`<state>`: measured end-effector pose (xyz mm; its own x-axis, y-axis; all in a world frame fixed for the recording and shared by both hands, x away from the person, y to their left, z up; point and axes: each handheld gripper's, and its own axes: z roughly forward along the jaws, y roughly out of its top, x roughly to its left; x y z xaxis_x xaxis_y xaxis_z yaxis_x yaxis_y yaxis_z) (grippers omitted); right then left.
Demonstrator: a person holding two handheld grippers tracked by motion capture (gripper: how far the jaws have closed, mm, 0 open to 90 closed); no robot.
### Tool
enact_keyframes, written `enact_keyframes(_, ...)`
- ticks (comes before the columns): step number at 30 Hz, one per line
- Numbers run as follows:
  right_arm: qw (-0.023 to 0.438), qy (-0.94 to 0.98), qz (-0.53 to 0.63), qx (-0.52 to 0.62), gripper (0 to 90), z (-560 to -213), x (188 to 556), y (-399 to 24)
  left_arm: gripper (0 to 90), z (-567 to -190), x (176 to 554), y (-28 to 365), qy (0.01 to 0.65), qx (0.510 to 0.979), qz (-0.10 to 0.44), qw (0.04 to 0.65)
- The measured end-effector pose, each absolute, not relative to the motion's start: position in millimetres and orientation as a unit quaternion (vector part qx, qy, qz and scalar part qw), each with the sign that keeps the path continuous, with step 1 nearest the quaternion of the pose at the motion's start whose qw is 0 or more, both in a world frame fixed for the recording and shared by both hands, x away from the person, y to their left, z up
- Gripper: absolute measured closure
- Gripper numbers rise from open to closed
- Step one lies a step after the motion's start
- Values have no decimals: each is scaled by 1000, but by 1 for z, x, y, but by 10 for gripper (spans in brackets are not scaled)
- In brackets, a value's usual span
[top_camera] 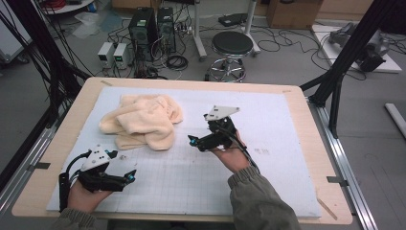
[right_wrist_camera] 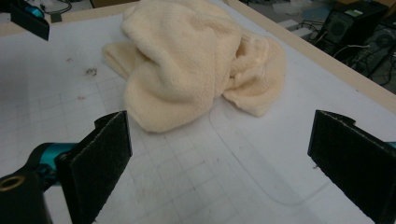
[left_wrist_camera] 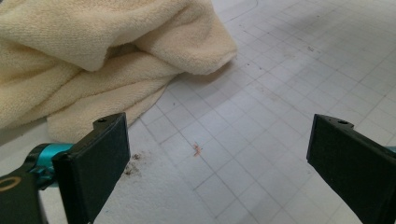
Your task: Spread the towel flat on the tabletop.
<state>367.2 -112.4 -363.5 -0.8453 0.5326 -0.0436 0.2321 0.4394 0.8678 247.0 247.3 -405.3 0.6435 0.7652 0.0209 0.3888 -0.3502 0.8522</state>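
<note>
A crumpled cream towel (top_camera: 143,120) lies on the left half of the white gridded mat (top_camera: 277,120). My left gripper (top_camera: 123,165) is held near the mat's front left corner, below the towel, open and empty. Its view has the towel (left_wrist_camera: 93,46) ahead and to the left, beyond its wide-apart jaws. My right gripper (top_camera: 198,129) hovers just right of the towel, open with nothing between its fingers. In the right gripper view the towel (right_wrist_camera: 196,60) lies straight ahead, and a jaw of the left gripper (right_wrist_camera: 28,18) shows at the top left.
The mat rests on a wooden table (top_camera: 313,143). Dark crumbs (left_wrist_camera: 133,163) and an orange speck (left_wrist_camera: 197,149) lie on the mat near the towel. Behind the table stand a stool (top_camera: 232,45), computer towers (top_camera: 143,28) and cables. Black frame posts (top_camera: 344,52) flank the table.
</note>
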Motion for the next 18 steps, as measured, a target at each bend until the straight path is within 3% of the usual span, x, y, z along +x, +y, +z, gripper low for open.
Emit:
enact_keyframes(7, 138, 833, 488, 222, 68, -366, 386, -71, 66, -405, 248, 249, 363, 794, 214, 439)
enact_keyframes(11, 125, 838, 487, 213, 158, -372, 392, -54, 66, -405, 248, 249, 363, 793, 215, 439)
enact_keyframes(18, 109, 850, 463, 225, 204, -402, 407, -22, 66, -405, 249, 251, 365, 792, 213, 441)
